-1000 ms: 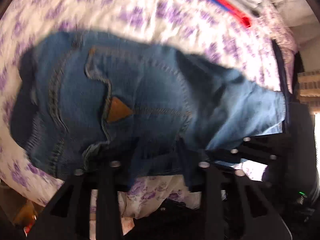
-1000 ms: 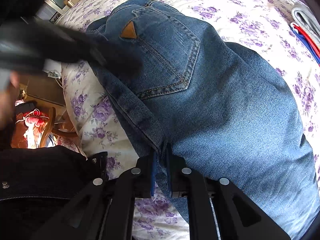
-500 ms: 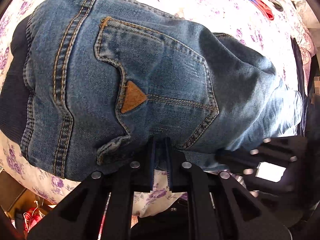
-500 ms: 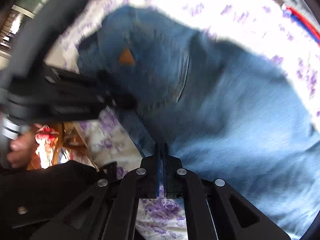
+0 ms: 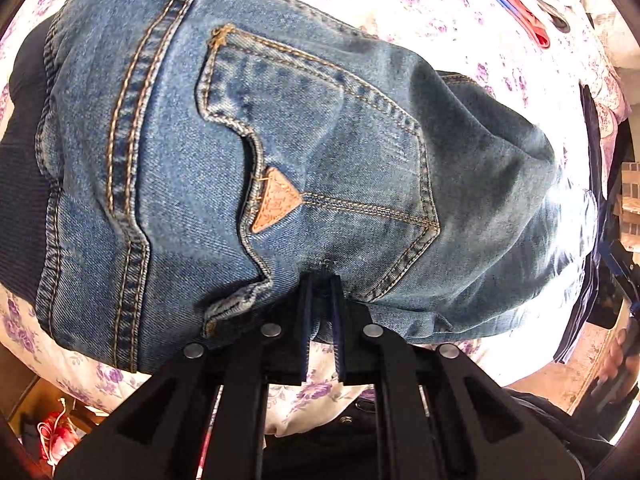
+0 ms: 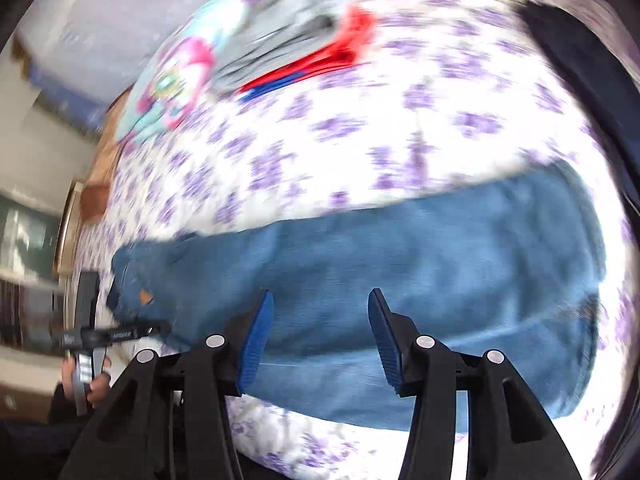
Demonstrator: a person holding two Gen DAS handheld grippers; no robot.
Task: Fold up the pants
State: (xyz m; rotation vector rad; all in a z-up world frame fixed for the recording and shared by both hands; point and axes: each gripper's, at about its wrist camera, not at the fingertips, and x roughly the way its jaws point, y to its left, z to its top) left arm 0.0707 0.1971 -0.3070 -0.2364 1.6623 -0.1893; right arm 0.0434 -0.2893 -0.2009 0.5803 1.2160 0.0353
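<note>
Your left gripper (image 5: 320, 280) was clamped on the near edge of the jeans (image 5: 280, 140) lying on the floral bed (image 5: 420, 12); your right gripper (image 6: 320, 316) had just been opening, empty. Heavy, limp denim likely folds best held at its seams.

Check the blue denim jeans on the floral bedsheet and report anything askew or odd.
Nothing is damaged or spilled. The blue denim jeans lie folded on the purple-flowered bedsheet, back pocket with its tan triangular patch facing up. One oddity: the near edge bunches where the left gripper pinches it. The right gripper is open, jaws just widened, nothing between them.
</note>
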